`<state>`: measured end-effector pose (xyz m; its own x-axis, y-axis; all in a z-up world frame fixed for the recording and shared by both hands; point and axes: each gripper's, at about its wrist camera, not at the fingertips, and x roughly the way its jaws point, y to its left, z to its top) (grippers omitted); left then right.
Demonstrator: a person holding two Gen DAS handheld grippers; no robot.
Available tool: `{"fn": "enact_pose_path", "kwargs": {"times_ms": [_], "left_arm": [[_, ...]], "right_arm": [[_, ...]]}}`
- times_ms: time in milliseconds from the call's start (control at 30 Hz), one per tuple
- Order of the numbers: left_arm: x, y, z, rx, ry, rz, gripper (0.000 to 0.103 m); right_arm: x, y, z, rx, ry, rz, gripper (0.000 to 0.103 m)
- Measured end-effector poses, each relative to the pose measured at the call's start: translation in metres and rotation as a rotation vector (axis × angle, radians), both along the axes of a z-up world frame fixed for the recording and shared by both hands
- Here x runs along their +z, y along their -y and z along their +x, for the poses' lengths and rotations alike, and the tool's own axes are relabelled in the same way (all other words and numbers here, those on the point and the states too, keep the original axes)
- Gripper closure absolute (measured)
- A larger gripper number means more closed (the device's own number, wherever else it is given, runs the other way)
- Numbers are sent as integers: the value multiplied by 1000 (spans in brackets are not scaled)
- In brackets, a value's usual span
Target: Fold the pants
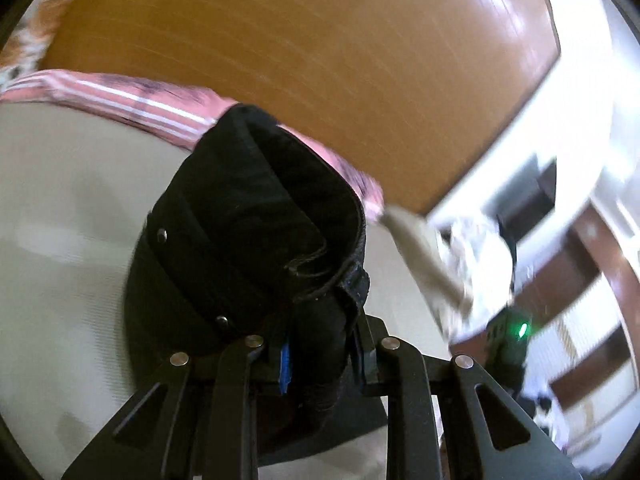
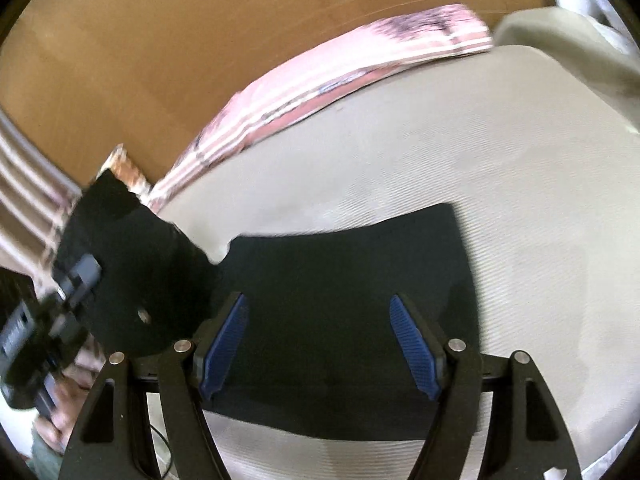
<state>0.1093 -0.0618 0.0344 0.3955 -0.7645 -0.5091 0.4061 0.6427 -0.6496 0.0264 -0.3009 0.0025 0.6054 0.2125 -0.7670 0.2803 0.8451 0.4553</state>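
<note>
The black pants (image 2: 344, 280) lie partly flat on a beige bed surface (image 2: 540, 240). My left gripper (image 1: 320, 360) is shut on a bunched part of the pants (image 1: 256, 216), near the waistband with its metal rivets, and holds it raised off the bed. In the right wrist view that lifted flap (image 2: 132, 256) hangs at the left under the left gripper (image 2: 76, 276). My right gripper (image 2: 318, 300) hovers open above the flat part of the pants. Its blue pads (image 2: 224, 344) are wide apart with nothing between them.
A pink striped cloth (image 2: 280, 112) runs along the bed's far edge, against a brown wooden panel (image 1: 320, 40). A beige pillow (image 2: 568, 36) sits at the far right corner. White furniture (image 1: 540, 128) and a blurred device with a green light (image 1: 520, 328) lie to the right.
</note>
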Motion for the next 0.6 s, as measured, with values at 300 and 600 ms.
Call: {"fn": "enact_pose_path", "kwargs": {"times_ms": [300, 600], "left_arm": [[-48, 107, -26, -234, -60, 175, 80], [-64, 146, -53, -348, 12, 341, 69]], "right_arm": [[-16, 55, -19, -88, -37, 11, 32], [-44, 66, -15, -70, -84, 52, 32]]}}
